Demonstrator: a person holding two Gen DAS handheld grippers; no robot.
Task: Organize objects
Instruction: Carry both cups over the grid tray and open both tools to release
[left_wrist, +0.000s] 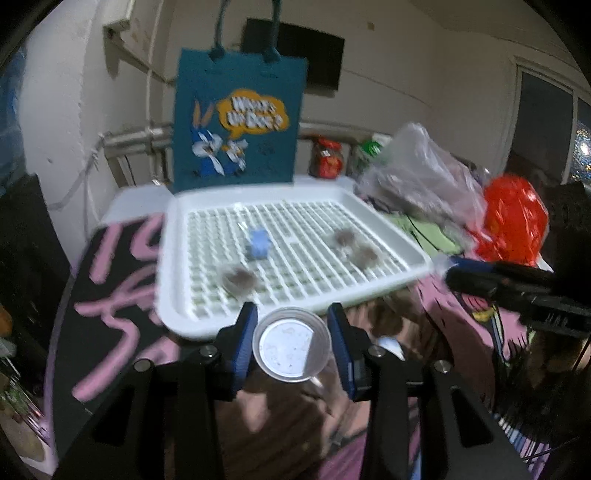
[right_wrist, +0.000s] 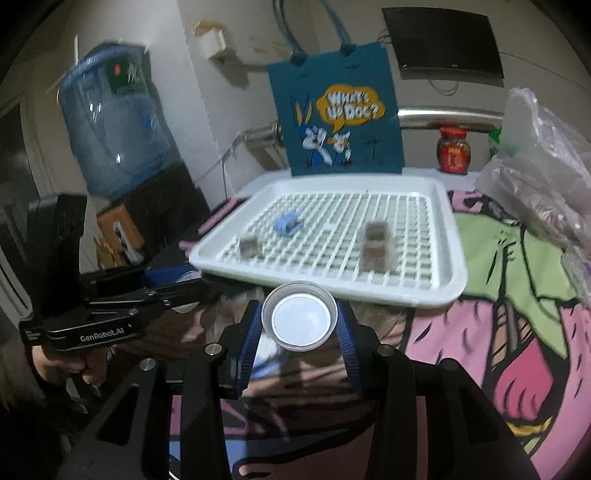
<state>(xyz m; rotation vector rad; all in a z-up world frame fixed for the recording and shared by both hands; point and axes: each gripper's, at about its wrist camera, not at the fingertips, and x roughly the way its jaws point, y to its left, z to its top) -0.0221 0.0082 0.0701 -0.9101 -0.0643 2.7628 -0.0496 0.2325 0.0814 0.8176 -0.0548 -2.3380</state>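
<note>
The left gripper (left_wrist: 291, 345) is clamped on a clear plastic cup (left_wrist: 291, 344), just before the near edge of the white grid tray (left_wrist: 413, 240). The right gripper (right_wrist: 300, 320) is clamped on a second clear cup (right_wrist: 300, 320), also near the tray's front rim. On the tray lie a small blue clip (right_wrist: 289, 224) and brown blocks (right_wrist: 376, 245).
</note>
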